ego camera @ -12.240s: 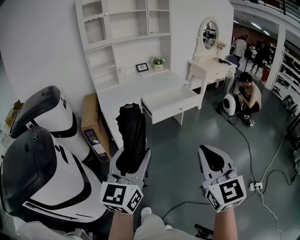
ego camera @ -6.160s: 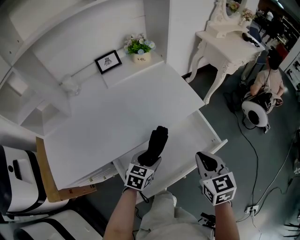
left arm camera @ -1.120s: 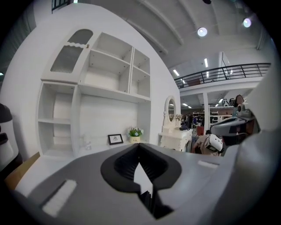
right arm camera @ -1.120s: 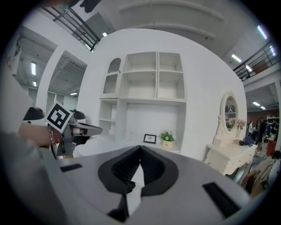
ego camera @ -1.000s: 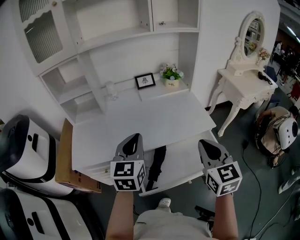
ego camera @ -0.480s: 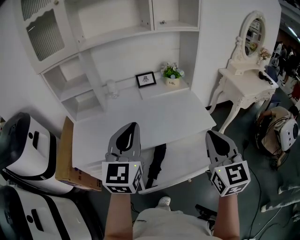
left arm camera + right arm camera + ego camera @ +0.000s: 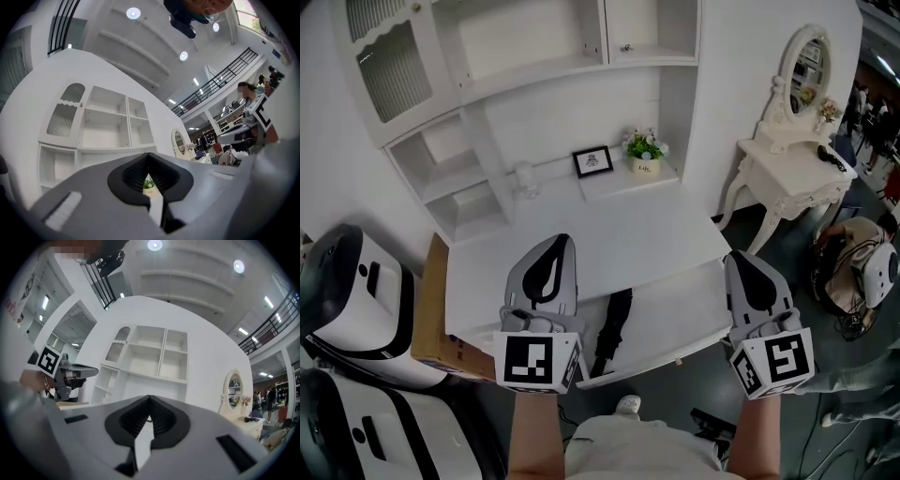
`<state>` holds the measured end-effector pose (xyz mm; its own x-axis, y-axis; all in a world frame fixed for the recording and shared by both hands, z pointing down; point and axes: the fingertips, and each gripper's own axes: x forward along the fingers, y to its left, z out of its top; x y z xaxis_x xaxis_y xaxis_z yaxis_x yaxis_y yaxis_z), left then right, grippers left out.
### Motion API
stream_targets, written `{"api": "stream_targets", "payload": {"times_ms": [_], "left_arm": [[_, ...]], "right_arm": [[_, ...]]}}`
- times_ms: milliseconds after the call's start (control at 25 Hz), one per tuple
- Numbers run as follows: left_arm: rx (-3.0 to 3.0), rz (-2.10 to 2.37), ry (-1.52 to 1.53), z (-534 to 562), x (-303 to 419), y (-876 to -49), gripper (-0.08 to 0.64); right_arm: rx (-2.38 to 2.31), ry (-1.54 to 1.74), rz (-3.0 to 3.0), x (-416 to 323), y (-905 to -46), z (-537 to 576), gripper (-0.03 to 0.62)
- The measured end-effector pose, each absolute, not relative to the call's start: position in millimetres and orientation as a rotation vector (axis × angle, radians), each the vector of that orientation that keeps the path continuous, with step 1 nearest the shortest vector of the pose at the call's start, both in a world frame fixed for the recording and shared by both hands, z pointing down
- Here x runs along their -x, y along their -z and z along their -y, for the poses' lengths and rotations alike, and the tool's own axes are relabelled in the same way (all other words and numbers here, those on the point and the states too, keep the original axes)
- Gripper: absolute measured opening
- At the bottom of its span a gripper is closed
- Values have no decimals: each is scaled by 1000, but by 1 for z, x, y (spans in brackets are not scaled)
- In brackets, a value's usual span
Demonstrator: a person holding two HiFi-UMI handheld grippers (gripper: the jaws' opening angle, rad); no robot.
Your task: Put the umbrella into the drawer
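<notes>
One folded black umbrella lies lengthwise in the open white drawer pulled out from under the white desk top, with no gripper touching it. It rests in the drawer's left part, its upper end near the desk edge and its lower end by the drawer's front rim.

In the head view the left gripper is held up just left of the umbrella, overlapping the desk's front edge, and the right gripper shows over the drawer's right end. The left gripper view shows its jaws clenched together with nothing gripped. The right gripper view shows the same, pressed closed and empty.

At the back of the desk stand a small black picture frame and a little potted green plant, under white open shelves. A white dressing table with an oval mirror stands to the right, and a brown cardboard box leans at the desk's left.
</notes>
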<state>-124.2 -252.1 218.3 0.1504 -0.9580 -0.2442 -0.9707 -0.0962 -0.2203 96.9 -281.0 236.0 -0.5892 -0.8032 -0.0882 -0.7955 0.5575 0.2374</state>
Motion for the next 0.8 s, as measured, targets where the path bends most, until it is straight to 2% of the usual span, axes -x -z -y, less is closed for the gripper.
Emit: {"api": "stream_targets", "payload": {"times_ms": [800], "left_arm": [[2082, -1838, -59, 240, 127, -209, 9]], "right_arm": [[-1460, 461, 2748, -101, -219, 270, 6]]}}
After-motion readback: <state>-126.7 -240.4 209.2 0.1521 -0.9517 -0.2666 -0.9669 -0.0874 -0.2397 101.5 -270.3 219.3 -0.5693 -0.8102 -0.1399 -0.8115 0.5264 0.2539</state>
